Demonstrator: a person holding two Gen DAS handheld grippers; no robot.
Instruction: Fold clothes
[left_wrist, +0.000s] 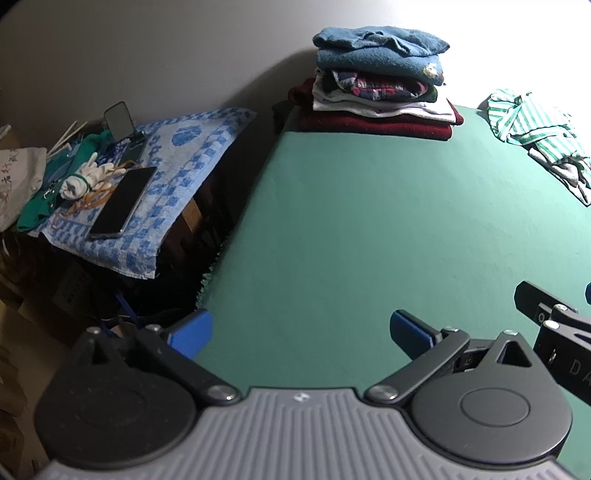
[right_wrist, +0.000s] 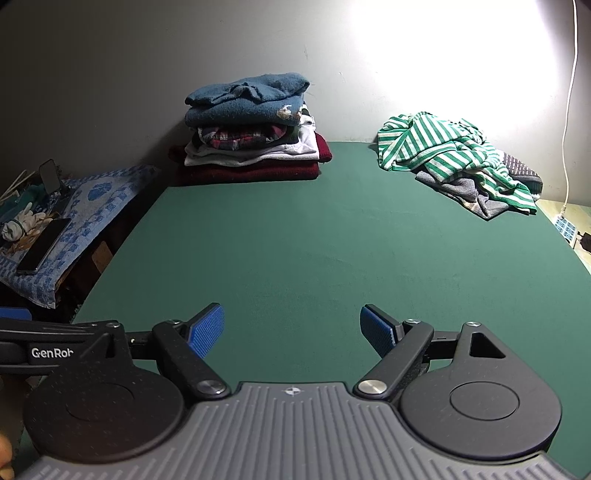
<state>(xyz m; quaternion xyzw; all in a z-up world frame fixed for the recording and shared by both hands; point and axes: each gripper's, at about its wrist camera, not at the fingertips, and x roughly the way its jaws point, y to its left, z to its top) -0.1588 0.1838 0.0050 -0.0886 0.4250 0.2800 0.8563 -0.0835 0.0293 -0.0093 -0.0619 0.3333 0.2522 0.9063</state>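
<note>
A stack of folded clothes (left_wrist: 380, 81) (right_wrist: 251, 133), blue sweater on top and dark red at the bottom, sits at the far left of the green table (left_wrist: 369, 229) (right_wrist: 295, 240). A crumpled green-and-white striped garment (right_wrist: 450, 155) (left_wrist: 528, 122) lies at the far right over grey pieces (right_wrist: 480, 199). My left gripper (left_wrist: 301, 332) hovers open over the table's near left edge, nothing between its blue pads. My right gripper (right_wrist: 291, 326) is open and empty over the near middle. The right gripper's body (left_wrist: 554, 325) shows at the left wrist view's right edge.
Left of the table a lower stand carries a blue patterned towel (left_wrist: 177, 177) (right_wrist: 85, 218) with a phone (left_wrist: 123, 201), white gloves (left_wrist: 85, 181) and a small mirror (left_wrist: 118, 120). A white cable (right_wrist: 569, 110) hangs down the wall at the right, above a power strip (right_wrist: 565, 227).
</note>
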